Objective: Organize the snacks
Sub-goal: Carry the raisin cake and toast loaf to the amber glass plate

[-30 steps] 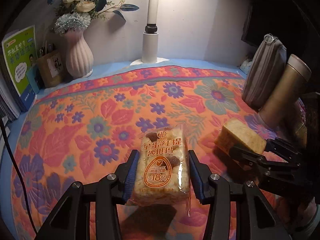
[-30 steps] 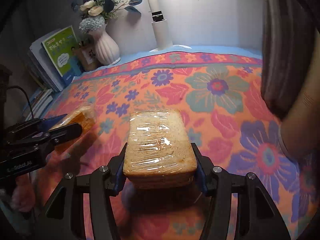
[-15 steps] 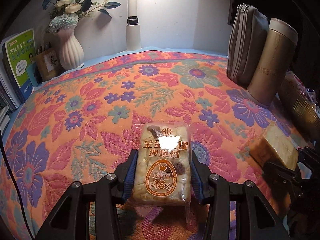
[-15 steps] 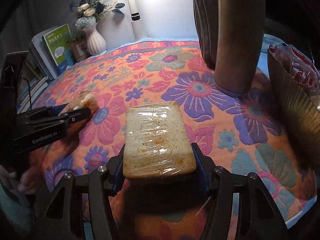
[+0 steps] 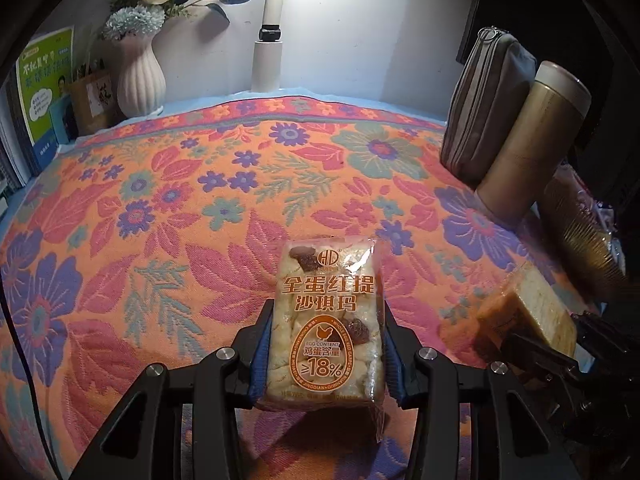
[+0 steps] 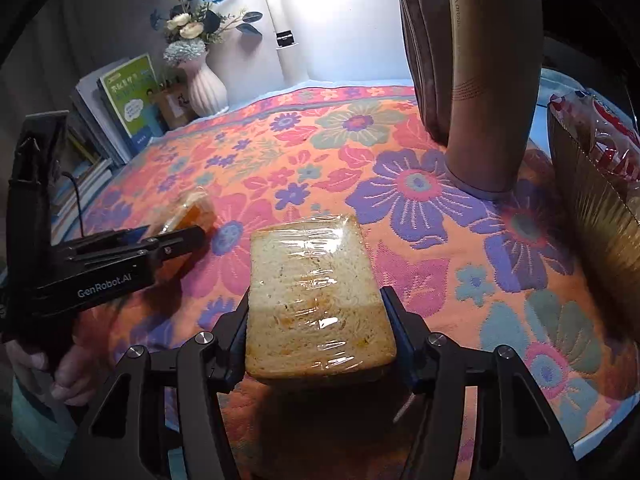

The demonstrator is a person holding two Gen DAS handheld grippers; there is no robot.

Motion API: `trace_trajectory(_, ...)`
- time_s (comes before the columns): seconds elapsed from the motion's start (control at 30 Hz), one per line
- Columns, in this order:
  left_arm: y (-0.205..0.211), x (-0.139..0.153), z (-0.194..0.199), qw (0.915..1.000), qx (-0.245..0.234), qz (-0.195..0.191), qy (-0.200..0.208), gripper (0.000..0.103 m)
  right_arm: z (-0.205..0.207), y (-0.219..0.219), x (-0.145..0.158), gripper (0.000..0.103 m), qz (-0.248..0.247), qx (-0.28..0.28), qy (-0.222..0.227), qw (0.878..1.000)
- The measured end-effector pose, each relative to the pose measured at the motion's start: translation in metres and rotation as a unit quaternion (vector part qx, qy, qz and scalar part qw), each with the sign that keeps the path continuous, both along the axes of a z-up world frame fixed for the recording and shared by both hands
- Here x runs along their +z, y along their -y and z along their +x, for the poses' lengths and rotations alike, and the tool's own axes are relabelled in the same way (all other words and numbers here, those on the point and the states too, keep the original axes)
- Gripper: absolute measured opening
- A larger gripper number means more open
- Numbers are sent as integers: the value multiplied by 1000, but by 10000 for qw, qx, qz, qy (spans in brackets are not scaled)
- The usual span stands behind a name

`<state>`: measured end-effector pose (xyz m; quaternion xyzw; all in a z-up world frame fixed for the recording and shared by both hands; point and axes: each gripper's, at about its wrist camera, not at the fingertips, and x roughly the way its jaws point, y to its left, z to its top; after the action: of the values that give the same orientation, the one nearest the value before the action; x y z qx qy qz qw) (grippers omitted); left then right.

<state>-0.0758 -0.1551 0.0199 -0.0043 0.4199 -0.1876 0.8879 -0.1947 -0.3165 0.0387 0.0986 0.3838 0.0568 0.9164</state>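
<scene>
My left gripper (image 5: 326, 320) is shut on a clear-wrapped egg sachima bar (image 5: 326, 280) with orange print, held just above the floral tablecloth (image 5: 160, 220). In the right wrist view that bar (image 6: 192, 208) shows at the left between the black fingers (image 6: 180, 240). A slab of bread in cling film (image 6: 312, 264) lies flat between the pads of my right gripper (image 6: 316, 300); its jaws are closing on the slab. The same bread (image 5: 528, 308) appears low on the right in the left wrist view. A hand grips the left handle.
A gold flask (image 6: 492, 80) and a grey pouch (image 5: 488, 100) stand at the right. Beside them is a gold-sided container (image 6: 592, 208) with red-printed snack bags. A white vase (image 5: 140, 80), lamp (image 5: 268, 60) and books (image 5: 44, 88) line the back wall.
Both grippers carried their snacks toward the right side of the table, so the flask, pouch and gold container came into close view. Neither grip changed.
</scene>
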Motion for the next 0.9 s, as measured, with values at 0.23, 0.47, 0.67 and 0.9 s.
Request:
trace_trajectory(0.23,14,26,-13,9995,-233,-228,59,45,-22,13,32,57,194,-82,447,9988)
trace_trajectory(0.47,73,73,-44,9939,-912,-60,619,45,-51,53,66,57,369,-396,952,9940)
trace_trajectory(0.67,150,114,-64,9793,-1699,-76,1094,45,-78,121,97,57,338,-1127,1406,9831)
trace_trajectory(0.9,249,133,-75,9601,-2434,3,1377,45,-82,223,113,57,527,-2096,1453,9655)
